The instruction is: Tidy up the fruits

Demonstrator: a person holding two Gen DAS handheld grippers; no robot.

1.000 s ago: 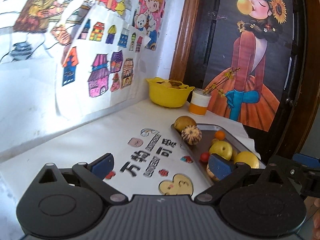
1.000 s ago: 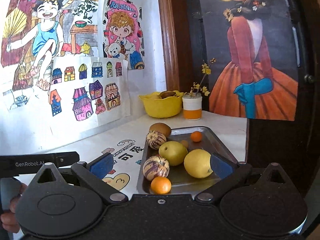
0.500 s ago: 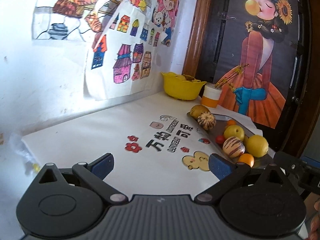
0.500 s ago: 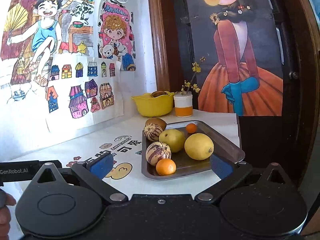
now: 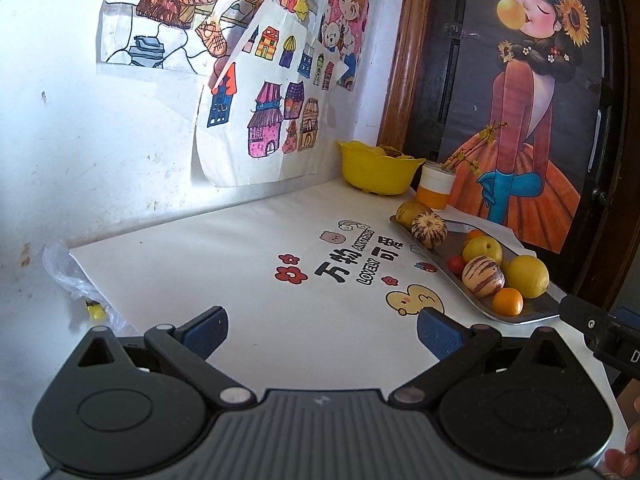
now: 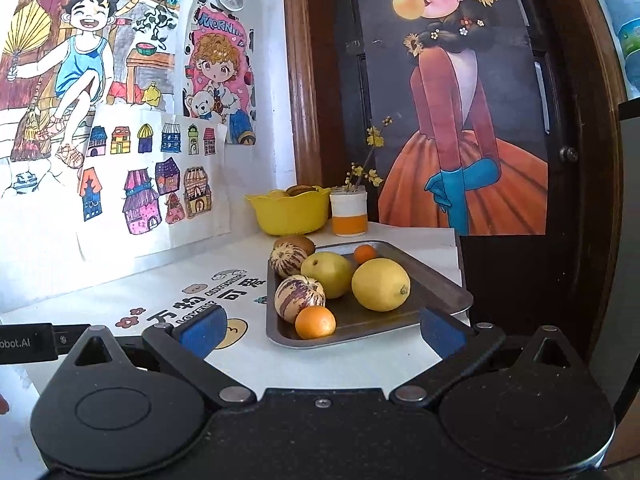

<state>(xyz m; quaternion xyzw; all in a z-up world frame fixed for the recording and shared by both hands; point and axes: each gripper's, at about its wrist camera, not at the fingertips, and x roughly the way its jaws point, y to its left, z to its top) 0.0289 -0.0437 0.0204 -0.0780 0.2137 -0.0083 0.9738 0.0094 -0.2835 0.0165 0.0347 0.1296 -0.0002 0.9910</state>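
A metal tray (image 6: 432,280) (image 5: 520,316) on the white table holds several fruits: a lemon (image 6: 381,285) (image 5: 527,276), a yellow pear (image 6: 327,274), two striped melons (image 6: 299,298) (image 6: 287,259), an orange (image 6: 315,322) (image 5: 507,301), a smaller orange (image 6: 365,253) and a small red fruit (image 5: 455,264). A brown kiwi (image 6: 297,241) sits at the tray's far left corner. A yellow bowl (image 6: 289,213) (image 5: 376,172) with brown fruit stands behind. My right gripper (image 6: 322,328) is open, just short of the tray's near edge. My left gripper (image 5: 322,332) is open over bare printed cloth, left of the tray.
A white and orange cup (image 6: 349,212) with yellow flower twigs stands beside the bowl. Drawings hang on the wall at left; a dark door with a poster (image 6: 460,120) rises behind the table. A crumpled plastic bag (image 5: 76,280) lies at the table's left edge.
Both grippers have pulled back from the tray, which now looks smaller and farther. The left view has swung left and shows more bare cloth. Both stay open and empty.
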